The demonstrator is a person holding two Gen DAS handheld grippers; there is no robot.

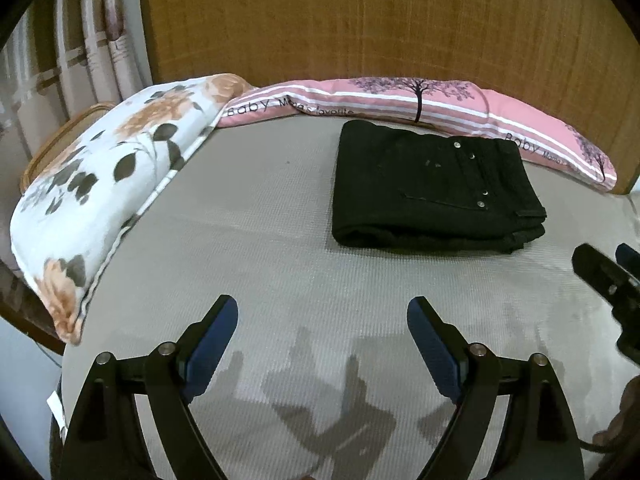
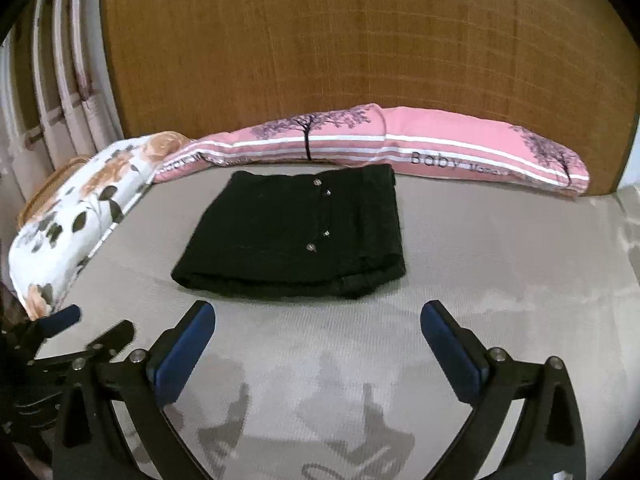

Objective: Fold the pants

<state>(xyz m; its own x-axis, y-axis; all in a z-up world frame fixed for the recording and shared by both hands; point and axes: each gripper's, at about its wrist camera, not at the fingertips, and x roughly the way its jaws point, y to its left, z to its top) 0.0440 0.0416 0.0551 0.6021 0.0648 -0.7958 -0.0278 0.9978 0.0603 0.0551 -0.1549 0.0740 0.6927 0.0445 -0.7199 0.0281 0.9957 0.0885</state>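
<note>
Pants [image 1: 434,188]: folded compact, twelve o'clock on bed [image 1: 256,240].
Grippers: left gripper [image 1: 322,320], right gripper [image 2: 318,324] — both spread wide, empty.
Advice: withdraw clear — leave the fold undisturbed.

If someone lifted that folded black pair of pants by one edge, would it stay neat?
Probably not. The folded black denim pants lie in loose stacked layers, so they would likely droop and unfold. The thick fabric with metal rivets looks fairly heavy; pushed across the grey bedsheet, it would probably drag and bunch.
</note>
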